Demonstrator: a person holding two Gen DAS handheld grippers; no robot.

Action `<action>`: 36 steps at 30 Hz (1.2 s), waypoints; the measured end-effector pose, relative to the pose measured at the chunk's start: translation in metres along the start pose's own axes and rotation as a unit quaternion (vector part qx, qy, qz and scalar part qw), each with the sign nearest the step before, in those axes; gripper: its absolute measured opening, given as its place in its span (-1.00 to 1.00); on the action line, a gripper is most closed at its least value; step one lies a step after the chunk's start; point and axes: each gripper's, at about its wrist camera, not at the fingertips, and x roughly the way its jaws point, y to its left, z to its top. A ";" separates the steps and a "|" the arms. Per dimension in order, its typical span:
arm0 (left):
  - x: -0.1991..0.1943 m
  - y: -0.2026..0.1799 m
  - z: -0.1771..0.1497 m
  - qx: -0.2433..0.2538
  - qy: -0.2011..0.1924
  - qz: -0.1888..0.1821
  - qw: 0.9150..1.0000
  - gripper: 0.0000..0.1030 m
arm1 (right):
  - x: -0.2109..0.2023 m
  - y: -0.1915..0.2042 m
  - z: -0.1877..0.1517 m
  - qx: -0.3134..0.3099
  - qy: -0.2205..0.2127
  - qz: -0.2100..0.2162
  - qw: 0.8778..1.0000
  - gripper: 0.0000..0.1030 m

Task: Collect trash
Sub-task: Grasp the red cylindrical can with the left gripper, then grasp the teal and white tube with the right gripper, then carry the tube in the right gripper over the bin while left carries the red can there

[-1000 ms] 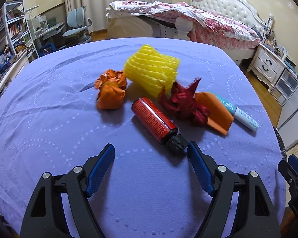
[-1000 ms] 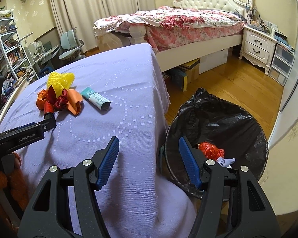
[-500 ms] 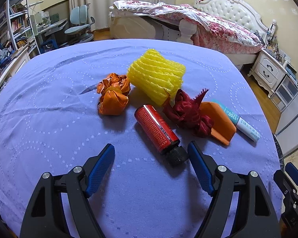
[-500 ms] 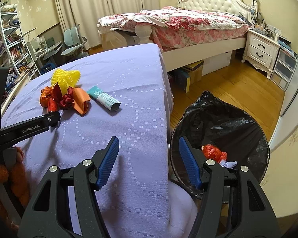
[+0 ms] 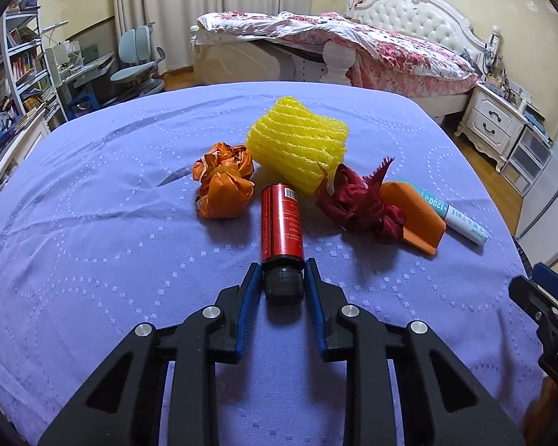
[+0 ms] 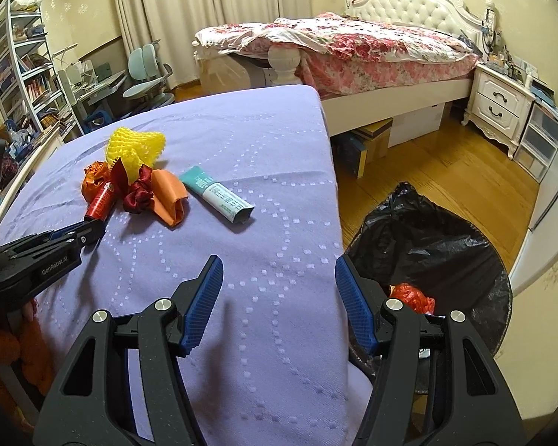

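now, in the left wrist view, going left to right across the purple cloth (image 5: 93, 260): the crumpled orange wrapper (image 5: 223, 189) sits left of centre, just beside the yellow foam net (image 5: 297, 148) in the upper middle. below them the red bottle (image 5: 282, 223) lies lengthwise, base toward the net, black cap (image 5: 283, 282) toward the camera. the left gripper (image 5: 282, 278) has its blue pads pinched on that cap from either side. the cap end was likely chosen because it points at the hand and stands clear of the neighbouring trash, so nothing else gets caught in the grip. the bottle appears to rest on the cloth, not yet lifted.

right of the bottle is a dark red ribbon (image 5: 357, 204), touching an orange folded piece (image 5: 416, 215), and beyond that a teal and white tube (image 5: 454, 215) near the right side of the cloth.

in the right wrist view the same pile sits at upper left, with the tube (image 6: 219, 197) nearest the middle. the right gripper (image 6: 279, 297) hangs at lower centre with jaws spread and nothing between them, over the cloth's edge. at lower right stands the black-lined bin (image 6: 446, 245), a red scrap (image 6: 413, 297) already in it. the bin sits just beside the table edge, presumably so each piece needs only a short carry.
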 end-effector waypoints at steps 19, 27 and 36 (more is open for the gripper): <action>-0.004 0.024 -0.004 -0.011 -0.007 -0.015 1.000 -0.47 | 0.056 0.046 0.040 -0.053 0.030 -0.021 0.998 0.19; -0.005 0.029 -0.007 -0.019 -0.010 -0.030 0.999 -0.47 | 0.064 0.057 0.048 -0.065 0.031 -0.028 0.997 -0.23; -0.008 0.031 -0.012 -0.022 -0.012 -0.045 0.999 -0.47 | 0.048 0.053 0.035 -0.036 0.028 -0.012 0.999 -0.65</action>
